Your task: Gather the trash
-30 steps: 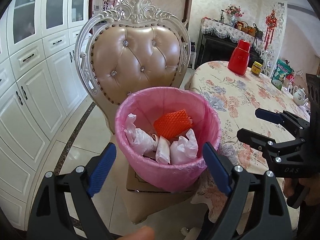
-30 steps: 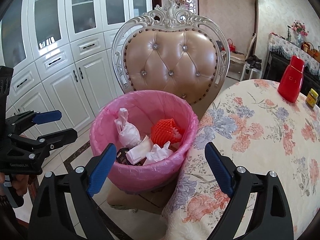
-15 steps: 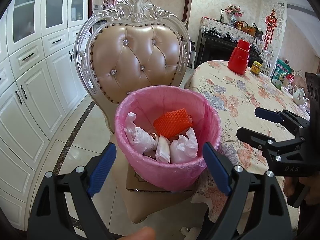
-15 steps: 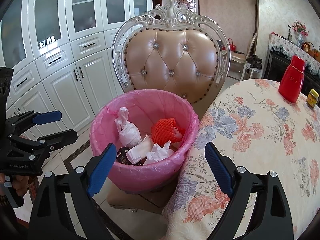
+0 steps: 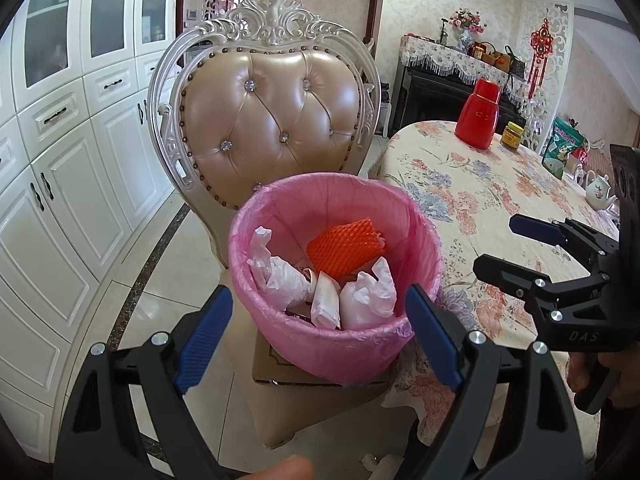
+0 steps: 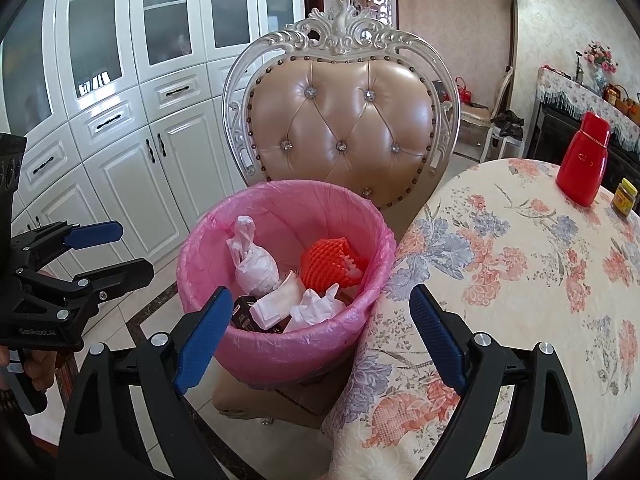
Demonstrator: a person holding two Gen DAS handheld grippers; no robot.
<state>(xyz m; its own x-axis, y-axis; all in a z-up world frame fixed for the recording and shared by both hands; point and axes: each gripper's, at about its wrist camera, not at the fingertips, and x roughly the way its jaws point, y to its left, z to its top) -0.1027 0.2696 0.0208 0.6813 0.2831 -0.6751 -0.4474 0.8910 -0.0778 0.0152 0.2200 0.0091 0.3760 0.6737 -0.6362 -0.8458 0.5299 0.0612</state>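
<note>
A bin lined with a pink bag (image 5: 340,344) (image 6: 280,352) stands on a cardboard box on a chair seat. Inside lie an orange foam net (image 5: 342,248) (image 6: 328,264), white crumpled bags and tissues (image 5: 280,276) (image 6: 256,264) and a dark item (image 6: 244,316). My left gripper (image 5: 320,332) is open and empty, just in front of the bin. My right gripper (image 6: 320,328) is open and empty, over the bin's near rim and the table edge. Each gripper shows in the other's view: the right gripper (image 5: 516,248) and the left gripper (image 6: 116,248).
An ornate padded chair (image 5: 276,120) (image 6: 344,128) holds the bin. A round table with a floral cloth (image 5: 480,200) (image 6: 520,280) carries a red flask (image 5: 480,116) (image 6: 584,160), a small jar (image 5: 513,136), a teapot (image 5: 598,194). White cabinets (image 6: 120,120) line the left.
Both views have shifted very slightly; the bin sits marginally higher in frame. Both grippers stay open and empty.
</note>
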